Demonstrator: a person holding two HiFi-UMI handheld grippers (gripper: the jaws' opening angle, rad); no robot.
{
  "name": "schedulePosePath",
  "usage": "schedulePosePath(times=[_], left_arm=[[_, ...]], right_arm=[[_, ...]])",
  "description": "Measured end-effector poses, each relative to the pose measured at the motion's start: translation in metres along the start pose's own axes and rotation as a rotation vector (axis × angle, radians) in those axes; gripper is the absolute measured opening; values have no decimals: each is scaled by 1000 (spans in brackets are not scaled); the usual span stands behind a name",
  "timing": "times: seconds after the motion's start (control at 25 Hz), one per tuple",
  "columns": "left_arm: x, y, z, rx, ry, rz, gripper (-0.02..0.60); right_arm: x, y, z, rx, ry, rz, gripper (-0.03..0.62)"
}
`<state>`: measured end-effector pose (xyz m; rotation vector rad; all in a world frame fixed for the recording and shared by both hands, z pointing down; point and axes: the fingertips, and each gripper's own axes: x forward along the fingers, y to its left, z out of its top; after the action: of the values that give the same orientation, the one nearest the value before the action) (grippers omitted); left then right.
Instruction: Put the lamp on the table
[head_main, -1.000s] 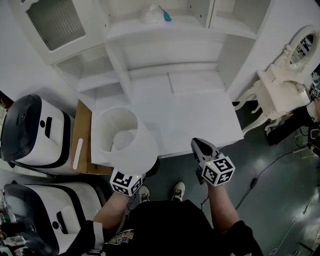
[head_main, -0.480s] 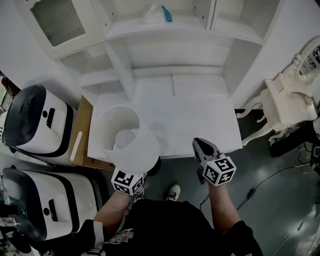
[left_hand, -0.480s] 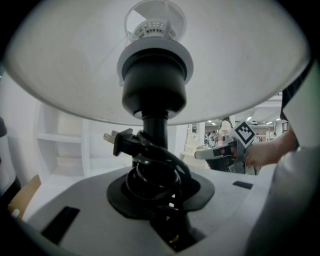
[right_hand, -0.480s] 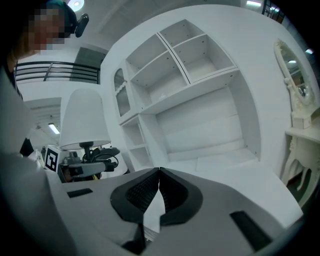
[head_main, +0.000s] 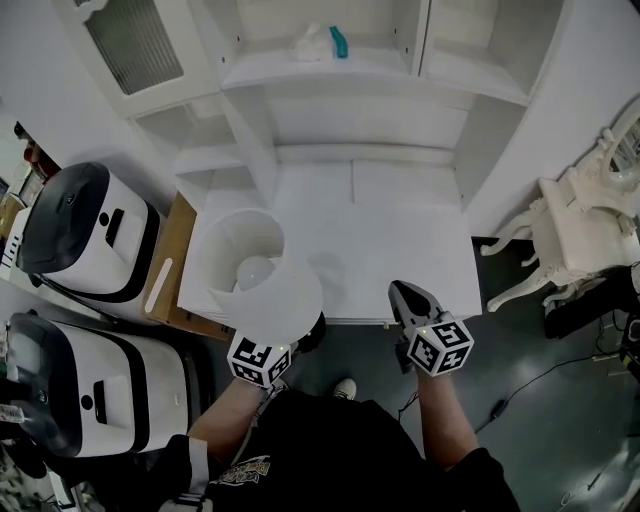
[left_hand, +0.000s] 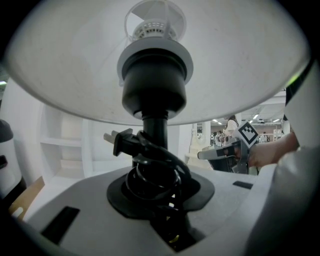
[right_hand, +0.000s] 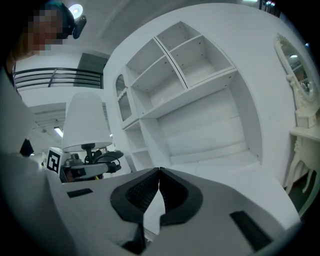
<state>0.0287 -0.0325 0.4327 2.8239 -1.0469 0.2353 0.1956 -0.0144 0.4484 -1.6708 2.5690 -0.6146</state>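
— Looking at that lamp (head_main: 258, 278), would you say it's on the counter (head_main: 400, 240) yet?

— Not yet. It's up in the air, upright, carried at the front left corner of the counter. From above, the white shade (head_main: 290, 300) overlaps that corner, but the foot sits back by the person's hand, so I'd judge it's at the front edge or just short of it, resting on nothing.

— Who's got hold of it?

— The left tongs (left_hand: 156, 200). They're clamped round the black stem low down, right where the cord (left_hand: 150, 165) is coiled, with the plug (left_hand: 120, 141) sticking out to one side. The grip looks firm enough.

— And the other one?

— The right tongs (right_hand: 158, 190) are pressed together with nothing between them, pointing at the counter's front edge, well apart from the lamp. They aren't helping with the carry.

— So how much is done?

— The pick-up and most of the carry, I'd say. Still to do: bring the foot in over the white top, lower it until it stands flat, then let go. There's plenty of bare surface below the shelves (head_main: 350, 70), so room isn't a problem.

— Any worry?

— Only that loose coil of cord. If it ends up under the foot, the lamp may sit crooked.
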Motion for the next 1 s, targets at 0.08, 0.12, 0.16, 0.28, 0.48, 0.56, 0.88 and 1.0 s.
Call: schedulePosePath(times=[0.08, 0.12, 0.16, 0.28, 0.48, 0.56, 0.88, 1.0], left_arm=[[3, -2, 3, 6, -5, 5, 112], [4, -4, 5, 10, -7, 7, 112], [5, -5, 7, 14, -8, 8, 112], [6, -10, 9, 22, -10, 8, 112], [14, -10, 8, 20, -10, 4, 112], [21, -7, 6, 8, -13, 12, 112], [47, -4, 7, 28, -17, 8, 112], [57, 2, 10, 41, -19, 7, 112]], right_arm=[[-3, -1, 3, -5, -3, 5, 26], [-5, -2, 4, -8, -4, 8, 26], [-6, -2, 5, -11, -4, 9, 26], [-12, -3, 6, -11, -3, 7, 26], [-19, -8, 2, 1, 9, -9, 26], [-21, -11, -1, -1, 14, -18, 26], [-22, -31, 0, 4, 12, -48, 26], [-13, -36, 5, 1, 10, -45, 26]])
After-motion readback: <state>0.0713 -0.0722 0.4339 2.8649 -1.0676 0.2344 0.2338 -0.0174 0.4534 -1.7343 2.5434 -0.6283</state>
